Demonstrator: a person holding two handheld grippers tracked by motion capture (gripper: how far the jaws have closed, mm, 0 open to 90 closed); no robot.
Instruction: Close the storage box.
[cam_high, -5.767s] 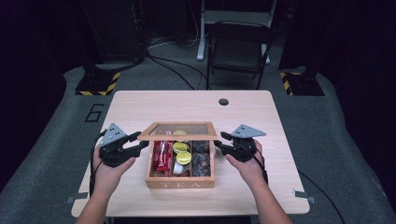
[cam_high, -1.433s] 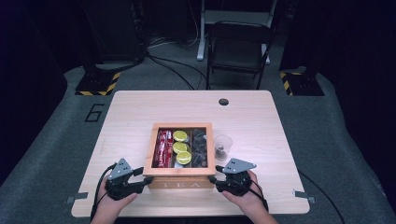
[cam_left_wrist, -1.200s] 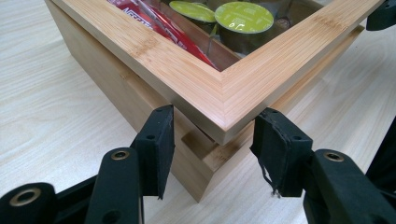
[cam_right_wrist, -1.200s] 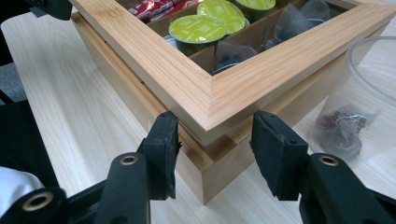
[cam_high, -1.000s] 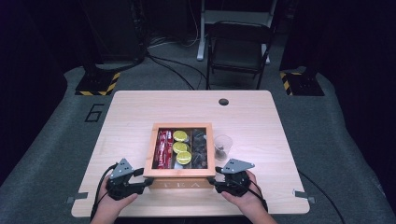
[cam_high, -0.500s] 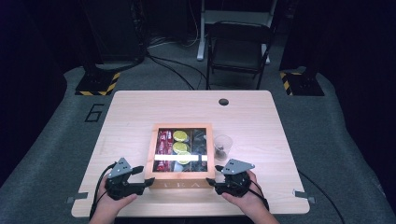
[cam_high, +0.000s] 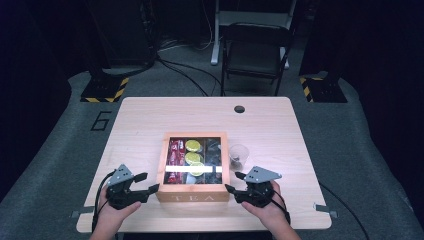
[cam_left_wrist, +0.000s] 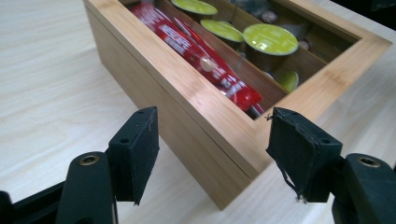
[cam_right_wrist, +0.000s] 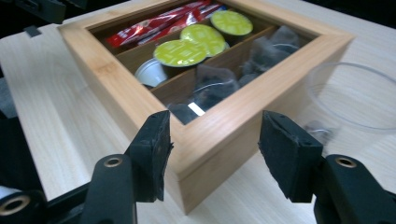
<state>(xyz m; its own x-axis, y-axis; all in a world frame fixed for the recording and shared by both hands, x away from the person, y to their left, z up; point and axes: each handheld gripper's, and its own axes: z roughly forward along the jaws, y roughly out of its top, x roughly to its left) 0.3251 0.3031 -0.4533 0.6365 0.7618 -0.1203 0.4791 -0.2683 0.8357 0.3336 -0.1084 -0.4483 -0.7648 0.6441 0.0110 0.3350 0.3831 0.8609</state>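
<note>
A bamboo box (cam_high: 193, 193) marked TEA stands near the table's front edge, its glass-paned lid down. Through the pane I see red sachets (cam_high: 176, 151), green-topped capsules (cam_high: 192, 146) and dark tea bags (cam_high: 214, 150). My left gripper (cam_high: 148, 182) is open at the box's near left corner. In the left gripper view that corner of the box (cam_left_wrist: 187, 112) sits between the spread jaws of the gripper (cam_left_wrist: 212, 144). My right gripper (cam_high: 234, 182) is open at the near right corner; its view has the box (cam_right_wrist: 224, 121) corner between the jaws of the gripper (cam_right_wrist: 212, 149).
A clear plastic cup (cam_high: 239, 156) stands just right of the box, close to the right gripper, and is also in view as cup (cam_right_wrist: 355, 98). A cable hole (cam_high: 239, 109) marks the table's far side. A chair (cam_high: 255, 50) stands beyond the table.
The lid, held up 5.8 s ago, now lies shut. Both grippers have come back to the box's near corners. Over the last second they barely move.
</note>
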